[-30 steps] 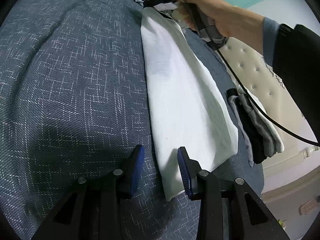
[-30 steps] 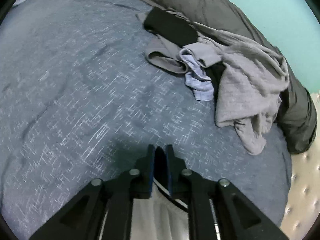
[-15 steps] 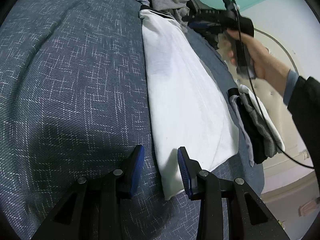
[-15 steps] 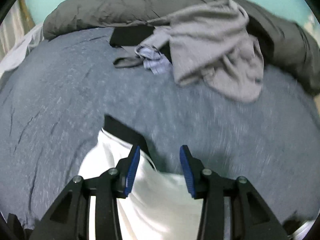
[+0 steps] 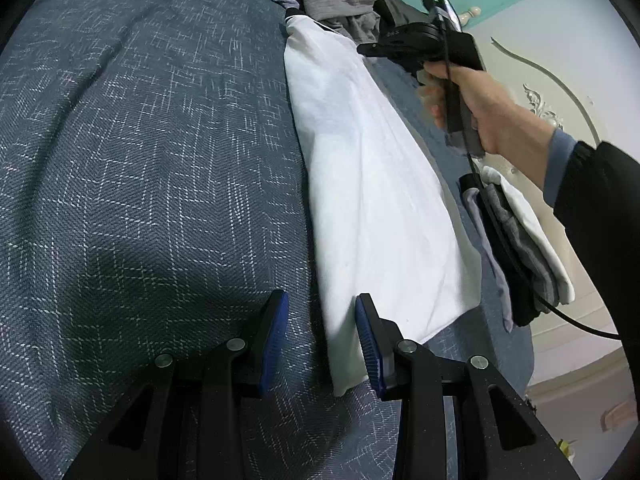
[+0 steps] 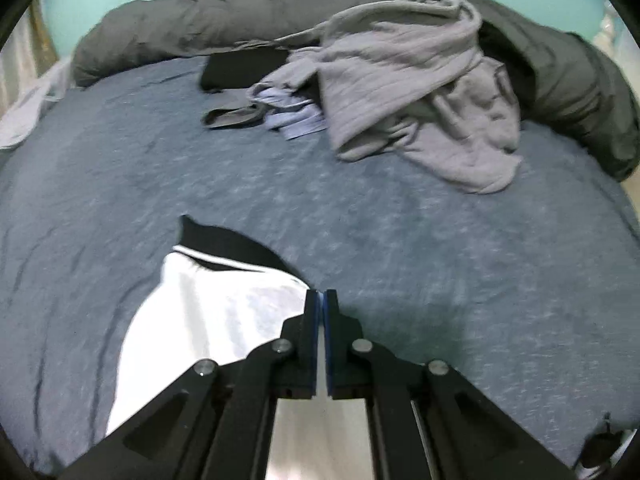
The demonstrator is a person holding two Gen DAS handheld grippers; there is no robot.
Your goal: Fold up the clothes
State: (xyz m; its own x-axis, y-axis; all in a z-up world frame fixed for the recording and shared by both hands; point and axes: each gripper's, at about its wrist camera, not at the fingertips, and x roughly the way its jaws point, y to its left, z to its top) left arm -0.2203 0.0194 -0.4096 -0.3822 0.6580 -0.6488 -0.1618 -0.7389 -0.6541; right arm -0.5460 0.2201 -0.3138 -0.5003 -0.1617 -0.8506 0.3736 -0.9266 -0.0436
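A white garment with a black collar lies folded lengthwise on the blue-grey bedspread. The left gripper stands wide open over the garment's near corner, 1 finger on either side of its left edge. The right gripper, held in a person's hand, is pinched on the garment's edge near the collar. Unfolded clothes are heaped beyond; a folded stack sits beside.

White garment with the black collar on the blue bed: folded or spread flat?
Folded. The white garment with the black collar lies as a long narrow strip, sides tucked in. How many layers cannot be told.
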